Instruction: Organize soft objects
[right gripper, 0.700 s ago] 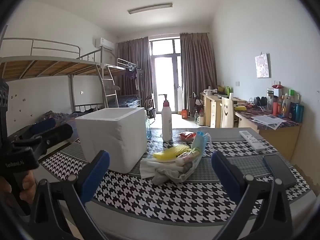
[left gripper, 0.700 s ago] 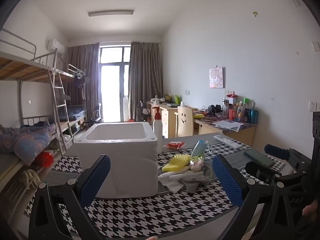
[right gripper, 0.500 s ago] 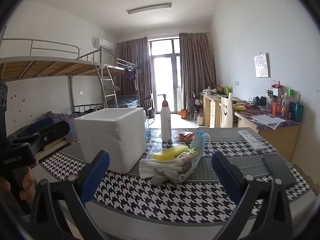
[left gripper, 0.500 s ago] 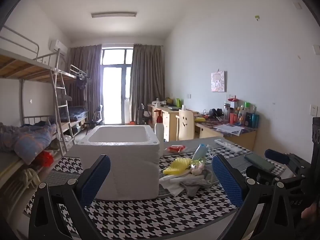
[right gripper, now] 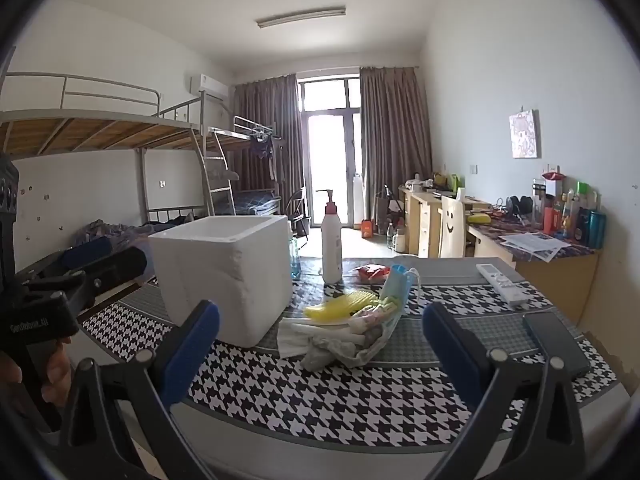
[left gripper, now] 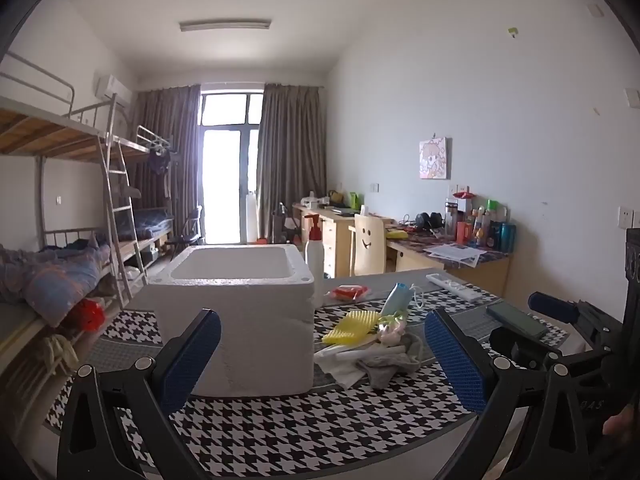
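Left black two-finger gripper with blue textured pads (left gripper: 322,358): jaws spread wide, nothing between them, held level and pointing forward. Also seen from the right wrist view at far left (right gripper: 86,262), gripped by a bare hand (right gripper: 24,372) around its black handle.

Right black two-finger gripper with blue textured pads (right gripper: 320,354): jaws spread wide, nothing between them, held level, pointing forward. Seen from the left wrist view at far right (left gripper: 532,326), beside the left unit; fingertips of its holding hand (left gripper: 620,424) show at the edge.
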{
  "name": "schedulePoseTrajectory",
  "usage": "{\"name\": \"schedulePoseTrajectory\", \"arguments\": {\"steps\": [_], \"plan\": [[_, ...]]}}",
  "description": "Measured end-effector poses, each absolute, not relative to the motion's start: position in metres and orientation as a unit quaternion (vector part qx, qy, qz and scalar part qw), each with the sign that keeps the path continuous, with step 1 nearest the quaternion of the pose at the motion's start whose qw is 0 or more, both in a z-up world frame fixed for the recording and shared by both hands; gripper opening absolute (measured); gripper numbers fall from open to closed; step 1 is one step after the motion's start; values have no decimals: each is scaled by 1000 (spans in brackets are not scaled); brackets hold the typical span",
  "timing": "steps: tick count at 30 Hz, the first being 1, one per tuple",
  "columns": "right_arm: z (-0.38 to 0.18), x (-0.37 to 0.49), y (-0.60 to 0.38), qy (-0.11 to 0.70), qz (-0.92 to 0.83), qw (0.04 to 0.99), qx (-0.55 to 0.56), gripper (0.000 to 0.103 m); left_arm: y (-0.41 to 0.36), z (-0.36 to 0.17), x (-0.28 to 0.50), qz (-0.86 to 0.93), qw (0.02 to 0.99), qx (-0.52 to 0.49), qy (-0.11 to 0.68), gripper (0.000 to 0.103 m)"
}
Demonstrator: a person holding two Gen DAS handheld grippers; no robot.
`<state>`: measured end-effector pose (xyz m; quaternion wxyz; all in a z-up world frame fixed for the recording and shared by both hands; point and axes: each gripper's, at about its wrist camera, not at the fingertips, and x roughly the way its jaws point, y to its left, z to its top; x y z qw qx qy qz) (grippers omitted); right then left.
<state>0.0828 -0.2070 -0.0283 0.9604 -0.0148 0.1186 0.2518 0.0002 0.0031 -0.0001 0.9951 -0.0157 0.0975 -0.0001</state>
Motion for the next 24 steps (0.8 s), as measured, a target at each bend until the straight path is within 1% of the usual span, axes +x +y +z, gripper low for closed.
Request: {"name": "schedulePoseTrajectory", "arguments": {"steps": [24], "plan": [[-26,85,-213,120,247,961,-13,102,5,0,6,8,994,-17,109,102]]}}
